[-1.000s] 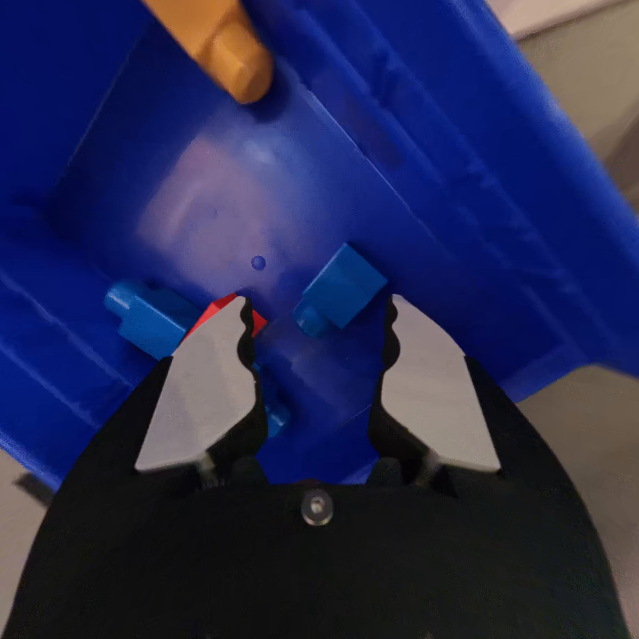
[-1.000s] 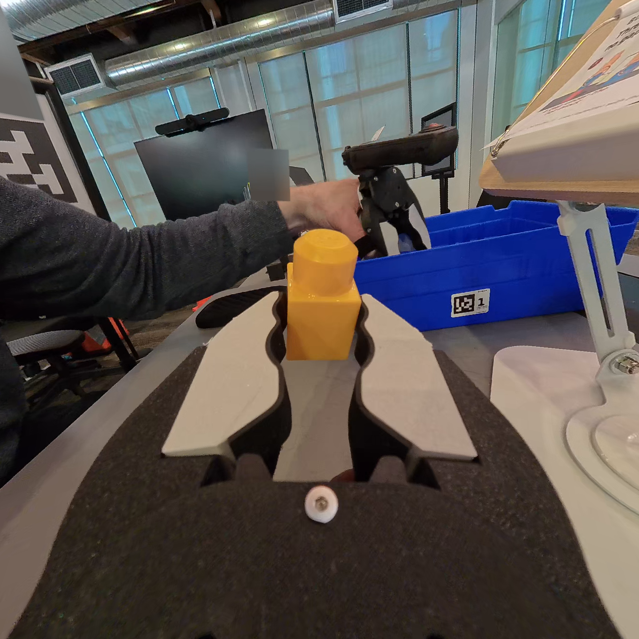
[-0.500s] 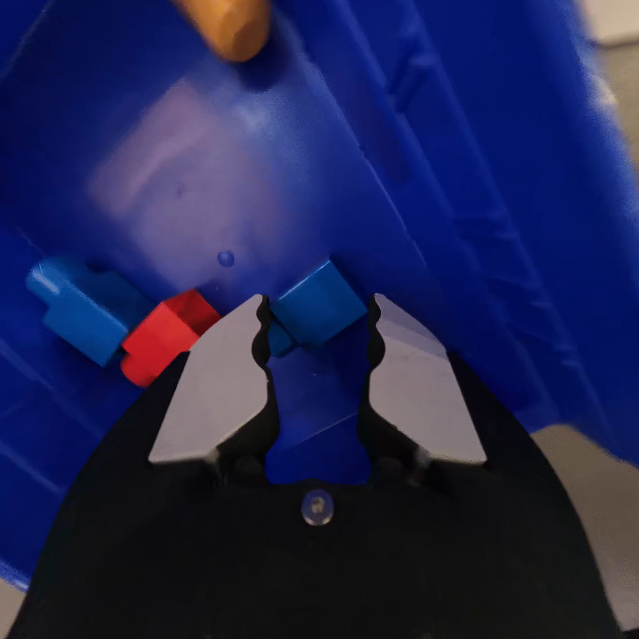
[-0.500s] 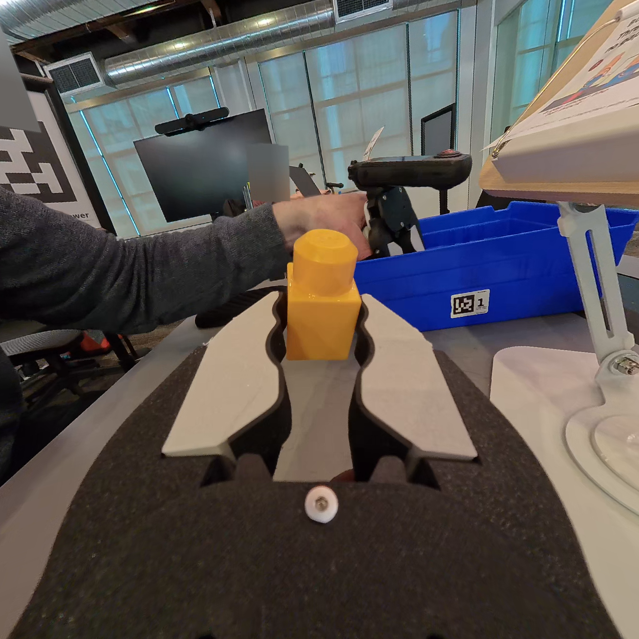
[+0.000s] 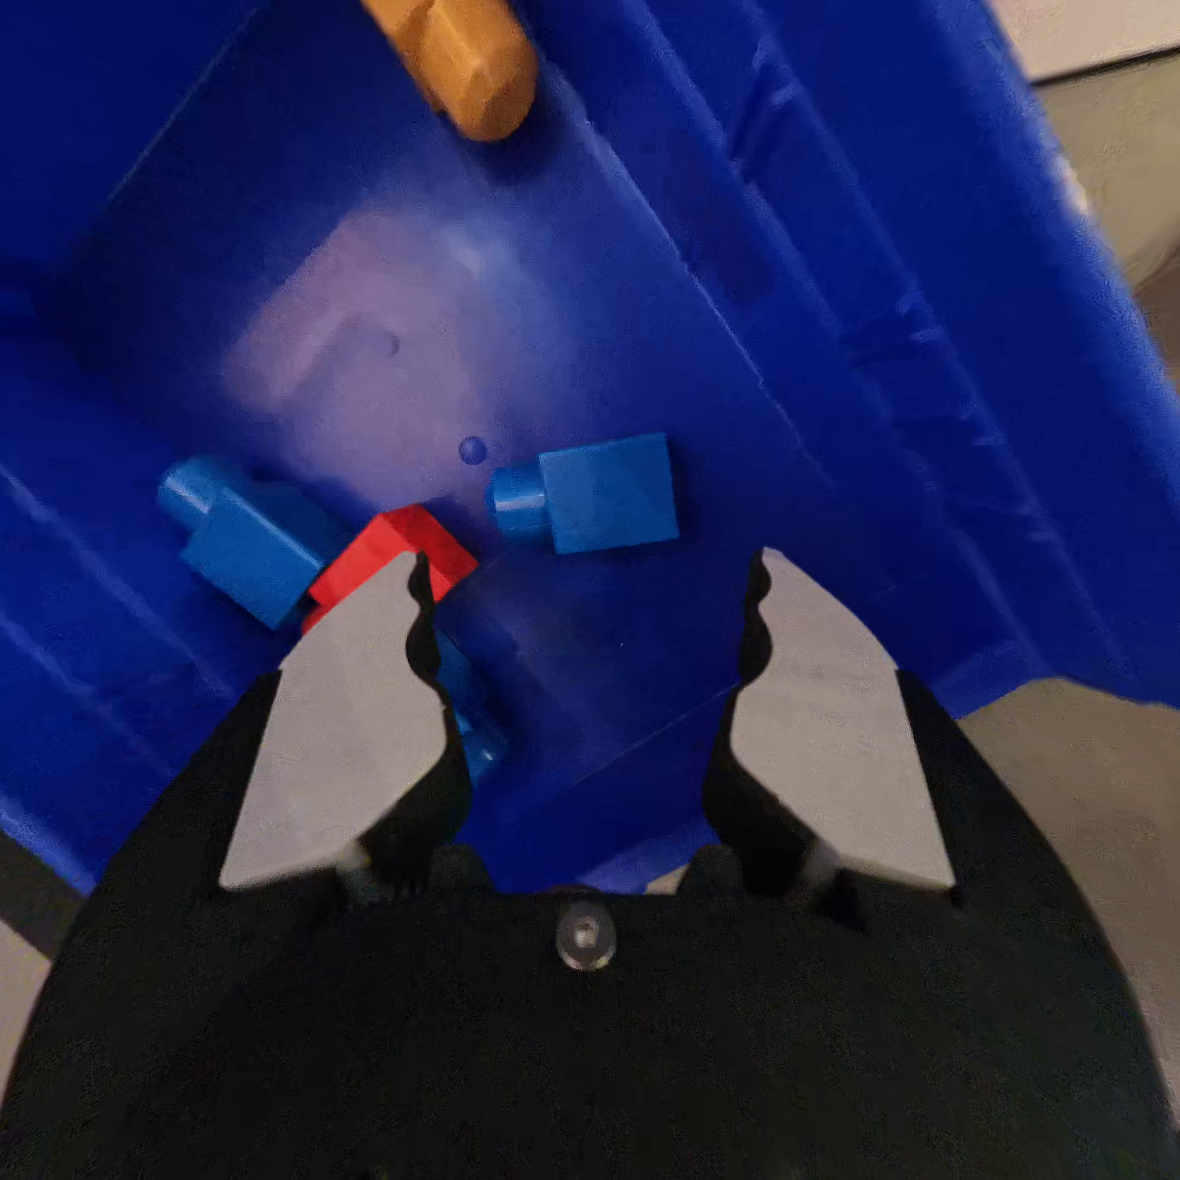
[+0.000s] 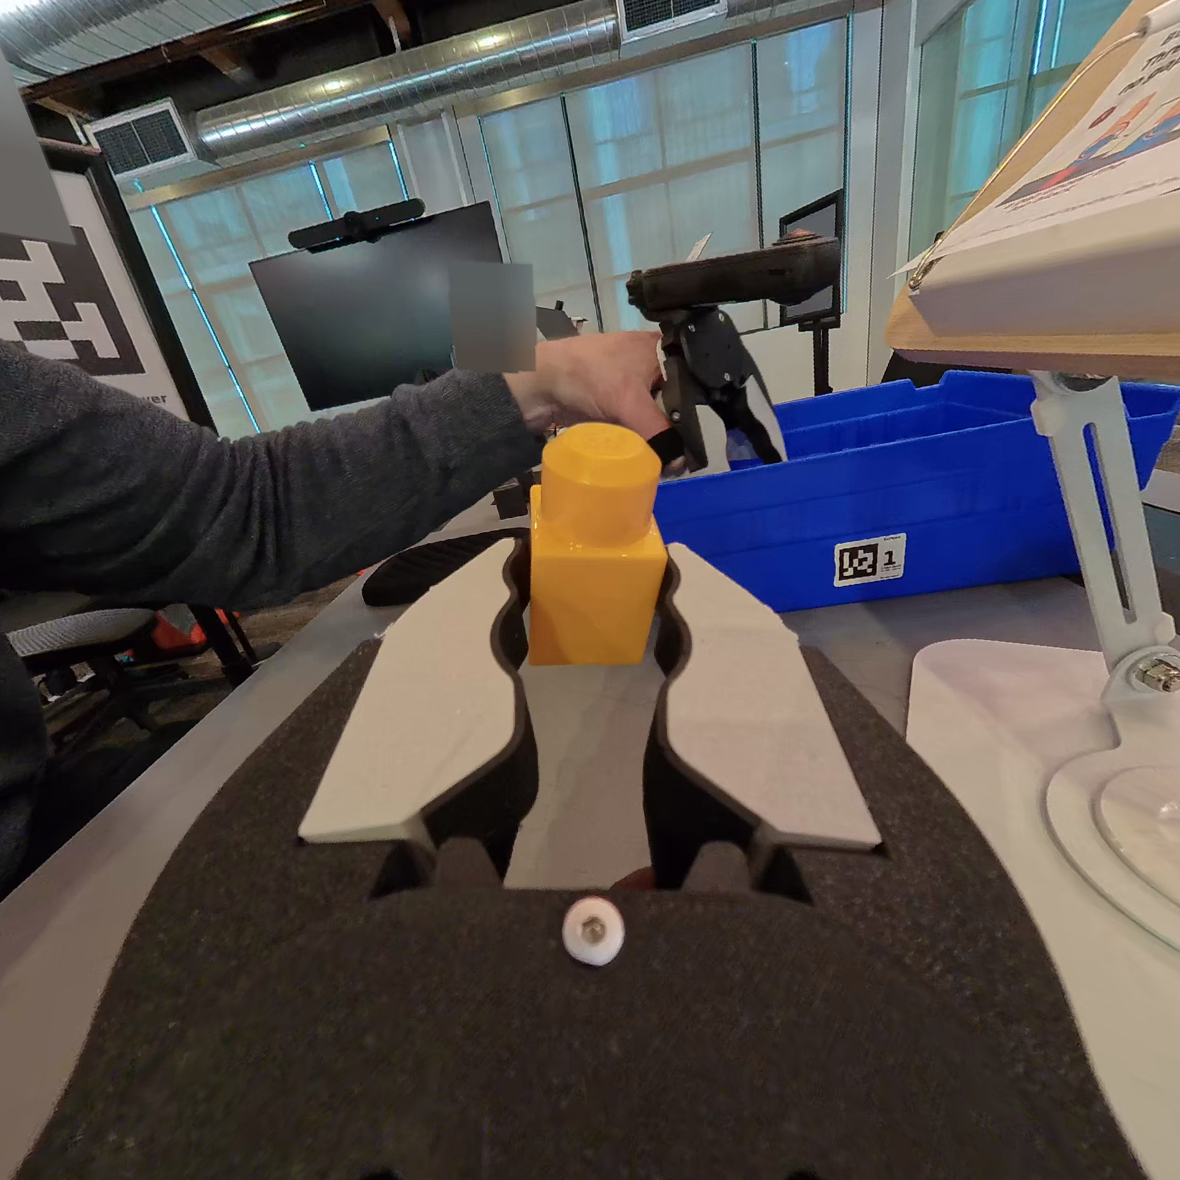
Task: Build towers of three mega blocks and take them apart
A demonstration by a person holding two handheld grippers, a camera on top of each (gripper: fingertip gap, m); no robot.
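Mega blocks lie loose on the floor of the blue bin, and 1 more, a yellow block, stands upright on the grey table clamped between the fingers of the right gripper, stud up, the jaws pressing its 2 flat side walls. The left gripper hangs over the bin with its jaws wide apart and nothing between them. Just ahead of the jaw gap lies a blue block on its side, stud pointing toward the left jaw. A red block sits partly under the left jaw tip, touching a second blue block farther out on that side; a third blue piece shows beside the left jaw's inner edge. An orange-yellow block lies well ahead.

These look like hollow, rigid plastic: light, stiff, glossy and likely somewhat slippery, not fragile. The blue block ahead is probably best taken across its 2 flat parallel faces, not the round stud, which could roll out of the pads.
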